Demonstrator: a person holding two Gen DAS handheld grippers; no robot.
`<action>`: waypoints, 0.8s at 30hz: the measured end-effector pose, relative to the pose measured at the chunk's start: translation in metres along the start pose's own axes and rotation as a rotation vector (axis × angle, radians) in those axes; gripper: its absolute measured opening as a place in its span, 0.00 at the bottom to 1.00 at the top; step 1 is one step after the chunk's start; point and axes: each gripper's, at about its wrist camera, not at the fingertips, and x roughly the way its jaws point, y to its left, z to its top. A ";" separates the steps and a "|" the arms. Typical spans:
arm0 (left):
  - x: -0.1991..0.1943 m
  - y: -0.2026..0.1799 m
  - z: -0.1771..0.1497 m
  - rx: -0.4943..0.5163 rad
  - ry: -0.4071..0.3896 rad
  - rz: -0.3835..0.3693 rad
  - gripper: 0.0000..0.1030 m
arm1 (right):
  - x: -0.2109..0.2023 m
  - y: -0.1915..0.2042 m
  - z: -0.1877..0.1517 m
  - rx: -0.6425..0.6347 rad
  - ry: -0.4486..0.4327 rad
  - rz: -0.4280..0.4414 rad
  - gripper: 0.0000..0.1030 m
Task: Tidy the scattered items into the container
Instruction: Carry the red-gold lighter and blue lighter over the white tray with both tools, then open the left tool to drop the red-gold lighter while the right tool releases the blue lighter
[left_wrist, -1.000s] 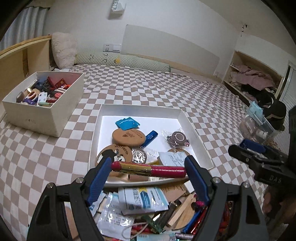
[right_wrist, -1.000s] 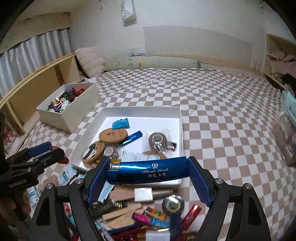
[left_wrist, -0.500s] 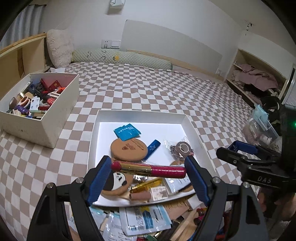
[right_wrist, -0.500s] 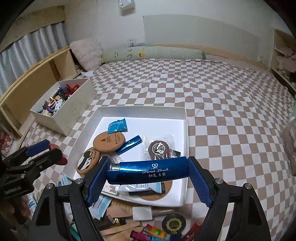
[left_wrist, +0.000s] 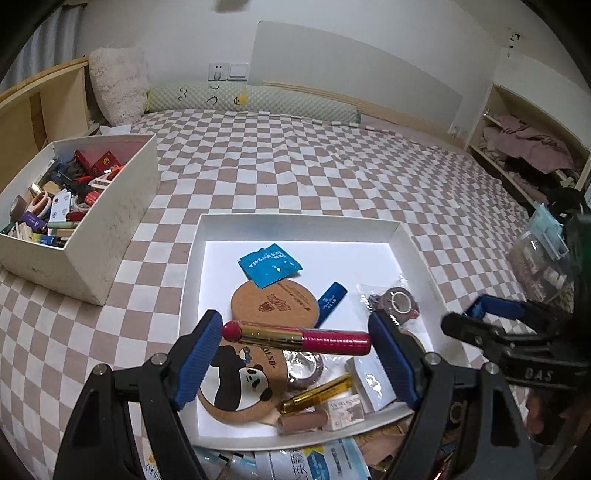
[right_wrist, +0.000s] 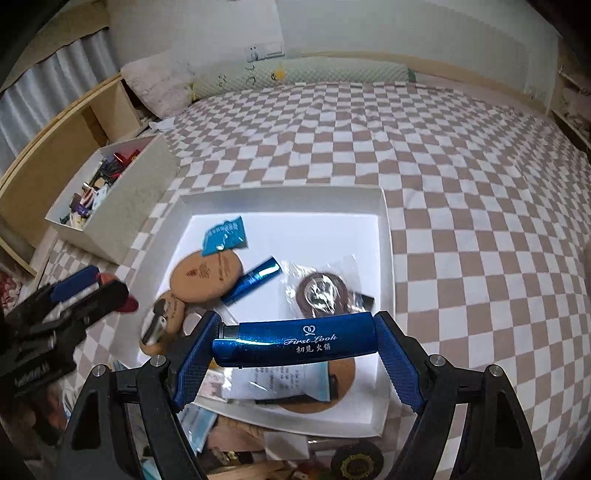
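My left gripper (left_wrist: 297, 341) is shut on a red and gold lipstick tube (left_wrist: 297, 338), held crosswise above the near part of the white tray (left_wrist: 295, 225). My right gripper (right_wrist: 295, 343) is shut on a blue metallic tube (right_wrist: 295, 343) with white lettering, held above the tray's (right_wrist: 386, 236) near edge. The tray holds cork coasters (left_wrist: 275, 304), a blue sachet (left_wrist: 269, 264), a small blue tube (left_wrist: 332, 301), a bagged round item (left_wrist: 397, 304) and a gold tube (left_wrist: 317, 393). The right gripper also shows in the left wrist view (left_wrist: 480, 325), and the left gripper in the right wrist view (right_wrist: 92, 291).
A white box (left_wrist: 110, 240) full of small items stands on the checkered bedspread (left_wrist: 314, 166) to the left of the tray. Loose packets (left_wrist: 310, 461) and sticks lie at the tray's near side. A pillow (left_wrist: 114, 88) and bolster lie at the headboard; shelves stand at right.
Both grippers have moved forward over the tray with their tubes still held. The scattered pile has slid toward the bottom edge of both views.
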 end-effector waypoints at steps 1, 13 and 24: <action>0.004 0.000 0.000 -0.006 0.005 0.000 0.79 | 0.002 -0.002 -0.002 0.003 0.008 0.000 0.81; 0.029 -0.024 0.006 -0.024 0.045 -0.014 0.79 | 0.010 -0.010 -0.023 -0.006 0.043 -0.003 0.91; 0.053 -0.048 0.012 -0.068 0.084 -0.065 0.79 | 0.009 -0.021 -0.028 0.002 0.038 0.019 0.92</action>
